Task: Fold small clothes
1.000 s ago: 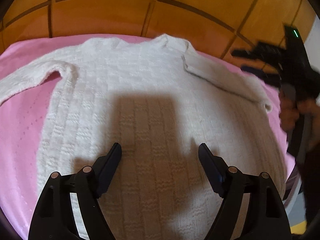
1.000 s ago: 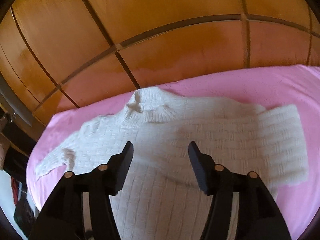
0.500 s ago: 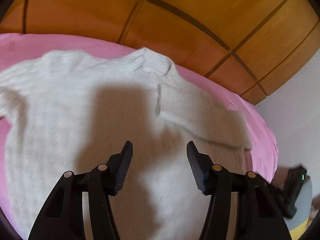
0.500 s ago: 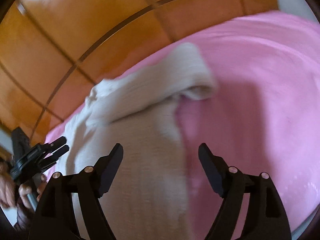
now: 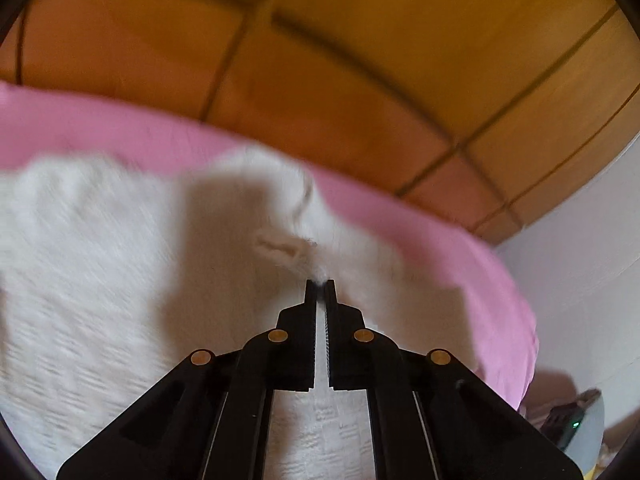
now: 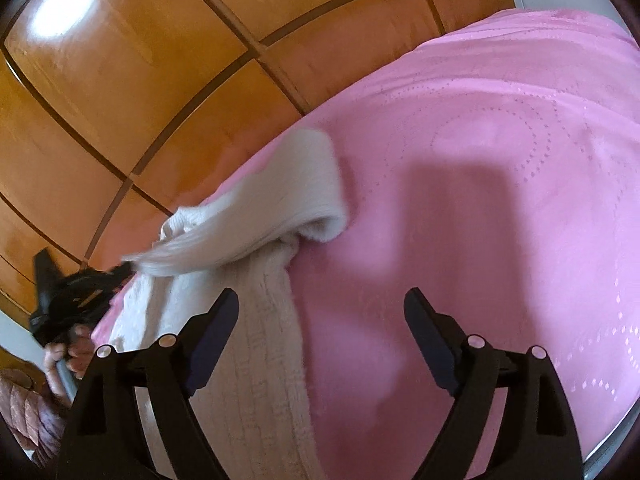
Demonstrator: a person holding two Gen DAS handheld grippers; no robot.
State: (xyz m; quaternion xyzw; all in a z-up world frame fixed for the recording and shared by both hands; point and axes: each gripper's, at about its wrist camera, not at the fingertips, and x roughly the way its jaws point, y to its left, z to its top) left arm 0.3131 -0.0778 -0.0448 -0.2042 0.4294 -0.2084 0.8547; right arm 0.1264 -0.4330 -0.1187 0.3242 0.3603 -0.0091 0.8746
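A white knitted sweater [image 5: 100, 264] lies spread on a pink bedspread [image 5: 452, 248]. My left gripper [image 5: 319, 283] is shut on a pinch of the sweater's fabric near its collar and right shoulder, lifting a small tuft. In the right wrist view the sweater [image 6: 256, 320] lies at the left, with one sleeve [image 6: 296, 196] drawn across towards the left gripper [image 6: 68, 300], seen at the far left in a hand. My right gripper [image 6: 322, 304] is open and empty, over the sweater's edge and the pink bedspread [image 6: 500, 200].
A glossy wooden panelled headboard [image 5: 360, 40] runs behind the bed, also in the right wrist view [image 6: 140, 80]. A white wall [image 5: 592, 260] is at the right. The bed's right edge [image 5: 524, 352] drops off near the other gripper [image 5: 572, 424].
My left gripper has moved forward to the collar area and shut on the sweater fabric. My right gripper stays open and has swung further right over the bedspread; the sleeve is pulled left.
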